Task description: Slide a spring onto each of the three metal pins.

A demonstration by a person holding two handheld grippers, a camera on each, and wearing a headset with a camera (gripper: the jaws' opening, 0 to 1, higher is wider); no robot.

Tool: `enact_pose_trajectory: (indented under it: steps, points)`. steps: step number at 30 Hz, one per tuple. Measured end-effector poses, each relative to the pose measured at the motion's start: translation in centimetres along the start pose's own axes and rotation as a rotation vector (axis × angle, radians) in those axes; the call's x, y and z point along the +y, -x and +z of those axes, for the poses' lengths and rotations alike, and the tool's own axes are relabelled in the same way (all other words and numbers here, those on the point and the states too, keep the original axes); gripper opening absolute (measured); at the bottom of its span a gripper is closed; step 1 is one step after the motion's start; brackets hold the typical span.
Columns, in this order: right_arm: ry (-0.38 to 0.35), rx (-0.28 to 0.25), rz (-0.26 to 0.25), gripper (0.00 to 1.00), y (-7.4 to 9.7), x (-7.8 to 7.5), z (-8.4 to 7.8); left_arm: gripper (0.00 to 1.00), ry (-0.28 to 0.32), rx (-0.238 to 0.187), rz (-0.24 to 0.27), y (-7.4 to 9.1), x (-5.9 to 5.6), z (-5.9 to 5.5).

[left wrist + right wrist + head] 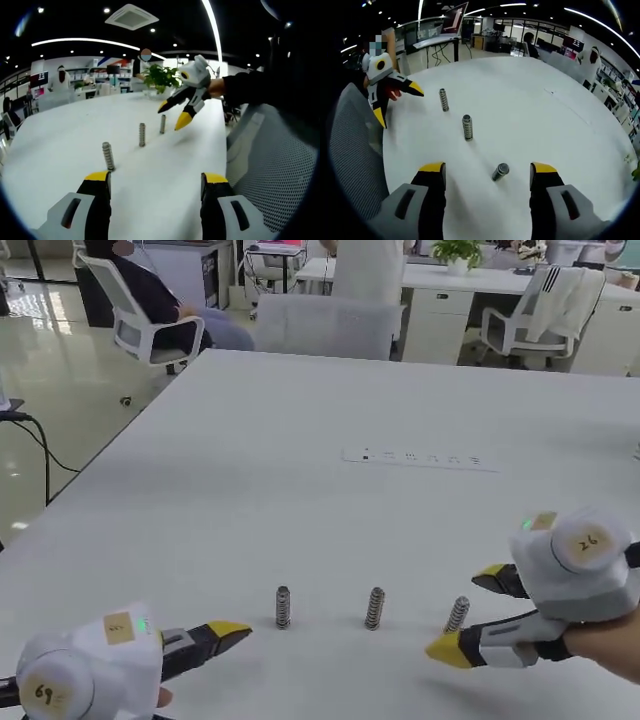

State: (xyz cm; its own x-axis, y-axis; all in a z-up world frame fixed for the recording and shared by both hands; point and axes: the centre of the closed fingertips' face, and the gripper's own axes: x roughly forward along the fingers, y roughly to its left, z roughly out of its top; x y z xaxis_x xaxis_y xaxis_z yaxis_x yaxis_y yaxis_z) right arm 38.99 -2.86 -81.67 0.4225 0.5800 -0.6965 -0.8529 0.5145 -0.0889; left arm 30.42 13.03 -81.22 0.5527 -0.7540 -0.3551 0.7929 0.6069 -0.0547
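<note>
The left spring point(283, 607), middle spring point(375, 608) and leaning right spring point(457, 614) stand in a row near the front of the white counter point(300, 460). With the pins apparently hidden inside them, the task looks complete. The left tool point(156, 177) and right tool point(487, 167) flank the row, both wide and empty.

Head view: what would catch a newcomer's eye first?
Three springs stand in a row near the front of the white table: left spring and middle spring upright, right spring leaning. The left gripper and right gripper, both open with yellow tips, flank the row, the right one closest to the leaning spring.
</note>
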Motion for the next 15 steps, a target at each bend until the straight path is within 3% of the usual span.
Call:
enact_pose_trajectory:
  steps: [15]
  points:
    - [-0.057, -0.058, -0.025, 0.71, 2.2, 1.2, -1.4, 0.72, 0.010, -0.011, 0.018, -0.2, 0.3, 0.2]
